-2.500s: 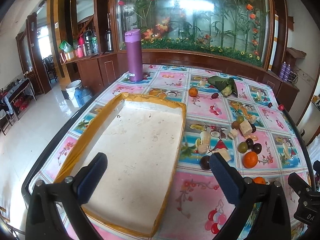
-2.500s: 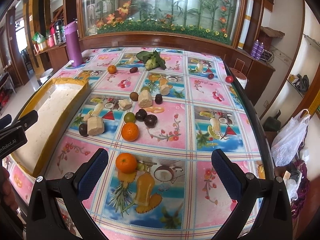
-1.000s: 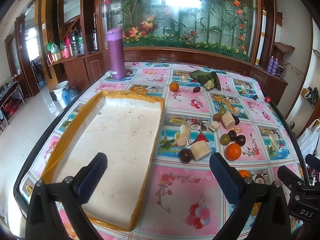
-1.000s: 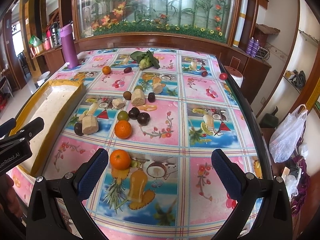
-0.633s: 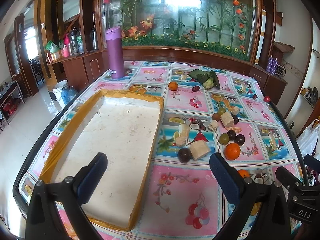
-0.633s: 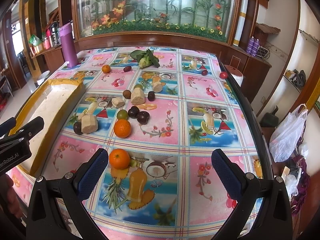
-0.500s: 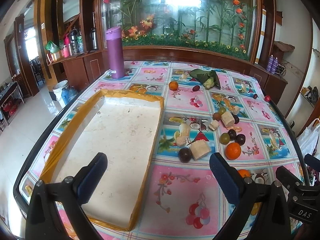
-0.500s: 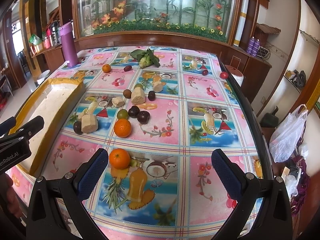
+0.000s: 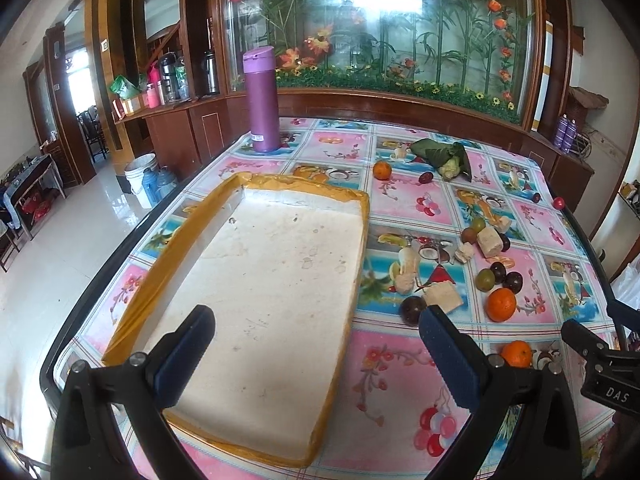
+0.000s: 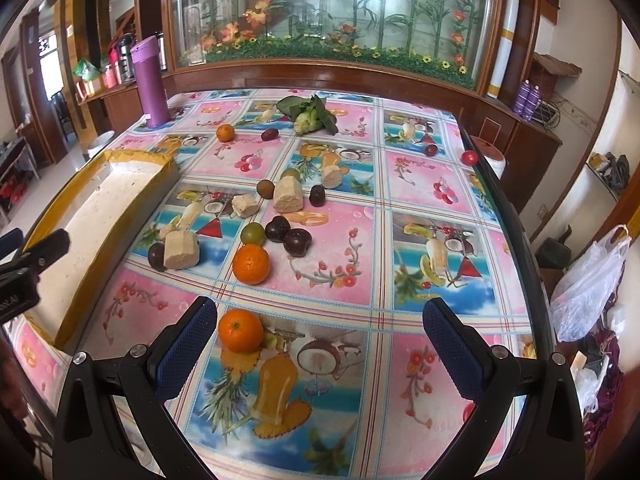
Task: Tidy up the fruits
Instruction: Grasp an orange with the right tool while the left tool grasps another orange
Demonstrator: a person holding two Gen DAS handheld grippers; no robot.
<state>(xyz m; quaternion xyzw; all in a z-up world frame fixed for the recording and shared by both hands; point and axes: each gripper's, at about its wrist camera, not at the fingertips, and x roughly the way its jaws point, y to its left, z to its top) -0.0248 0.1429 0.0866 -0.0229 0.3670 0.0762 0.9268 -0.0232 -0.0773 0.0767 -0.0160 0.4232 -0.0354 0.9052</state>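
Note:
A white foam tray (image 9: 260, 280) with a yellow taped rim lies empty on the left of the table. My left gripper (image 9: 316, 328) hovers open over its near end. Loose fruit is scattered to the right: oranges (image 10: 251, 263), dark plums (image 10: 297, 242), a green fruit (image 10: 253, 233) and beige cut chunks (image 10: 182, 254). My right gripper (image 10: 320, 320) is open above the table, with the nearest orange (image 10: 240, 330) just inside its left finger (image 10: 186, 344). Nothing sits between either pair of fingers.
A purple flask (image 9: 262, 100) stands at the table's far left corner. A leafy bundle (image 10: 310, 114), one orange (image 10: 225, 133) and small red fruits (image 10: 469, 157) lie toward the far side. The table's dark edge (image 10: 516, 240) runs along the right, with a plastic bag (image 10: 588, 280) beyond.
Both grippers have stayed open. The right gripper has crept slightly forward and left, so the nearest orange sits closer to its left finger. The left view has shifted little.

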